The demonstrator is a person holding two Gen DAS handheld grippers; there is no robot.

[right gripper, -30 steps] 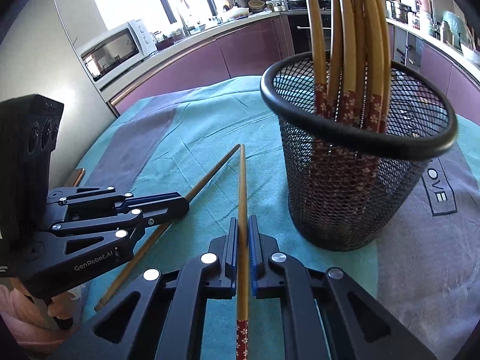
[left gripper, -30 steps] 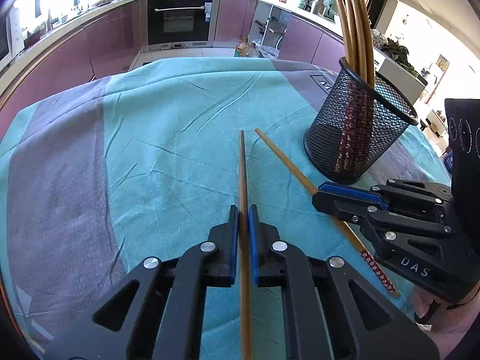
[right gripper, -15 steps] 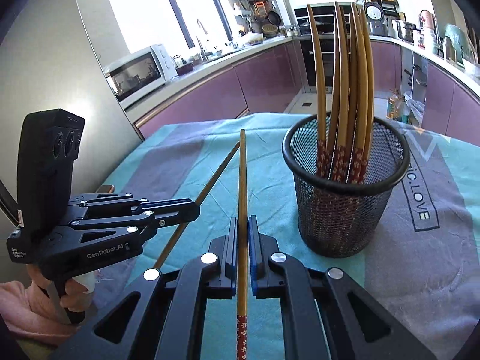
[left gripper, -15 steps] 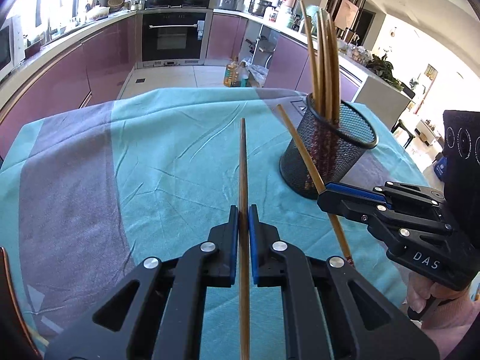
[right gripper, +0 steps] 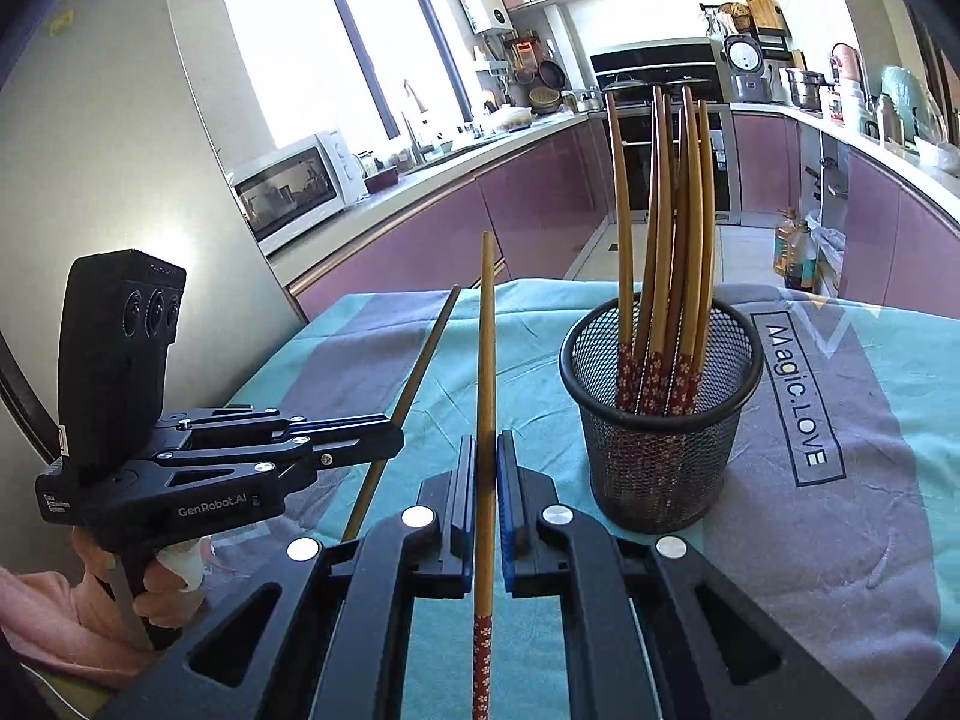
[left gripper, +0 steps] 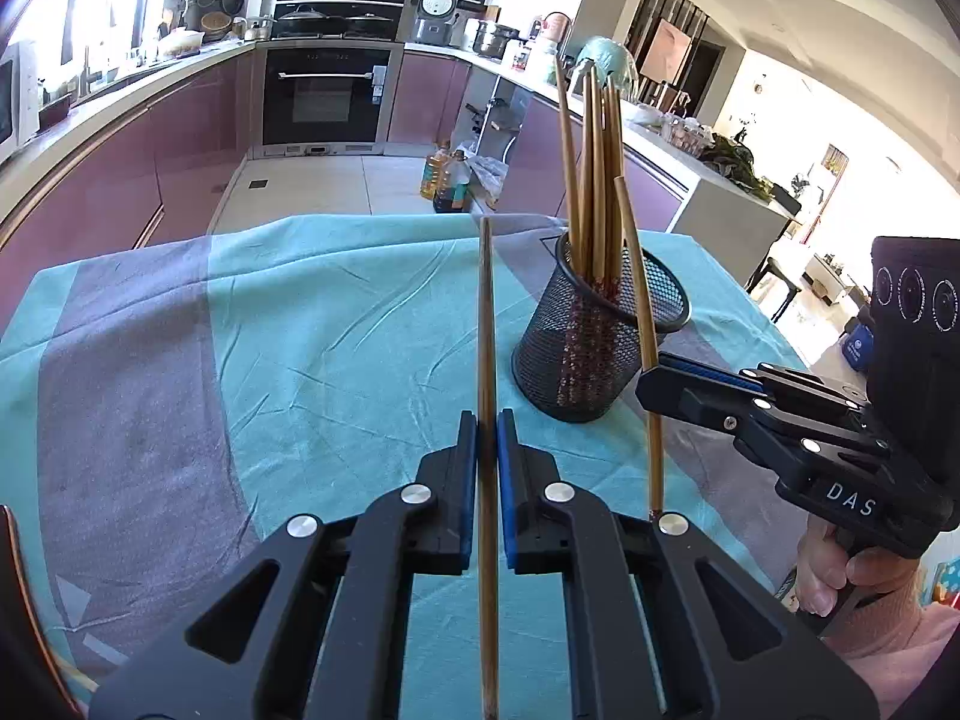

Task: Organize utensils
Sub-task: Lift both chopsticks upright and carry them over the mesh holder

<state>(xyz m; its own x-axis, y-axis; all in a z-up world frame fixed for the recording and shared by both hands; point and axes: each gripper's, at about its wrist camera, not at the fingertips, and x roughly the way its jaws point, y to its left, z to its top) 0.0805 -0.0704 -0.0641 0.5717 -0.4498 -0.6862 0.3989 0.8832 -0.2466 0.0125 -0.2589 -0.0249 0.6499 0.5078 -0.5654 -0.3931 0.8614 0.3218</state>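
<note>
My left gripper (left gripper: 486,420) is shut on a wooden chopstick (left gripper: 486,324) that points forward, lifted off the cloth. My right gripper (right gripper: 486,441) is shut on a second chopstick (right gripper: 485,348) with a red flowered end near me. A black mesh holder (right gripper: 657,450) with several chopsticks standing in it sits on the table, ahead and to the right of both grippers. In the left wrist view the holder (left gripper: 594,354) stands just beyond the right gripper (left gripper: 651,381), whose chopstick (left gripper: 636,282) rises in front of it. The left gripper (right gripper: 384,441) shows at the left of the right wrist view.
The table wears a teal and grey cloth (left gripper: 270,330) with printed lettering (right gripper: 795,396). Purple kitchen cabinets, an oven (left gripper: 327,93) and a microwave (right gripper: 291,189) ring the room beyond. A person's hand in a pink sleeve (left gripper: 840,576) holds the right gripper's handle.
Both grippers have risen with their chopsticks, which were lying on the cloth and now hang in the air. The holder looks smaller and farther off.
</note>
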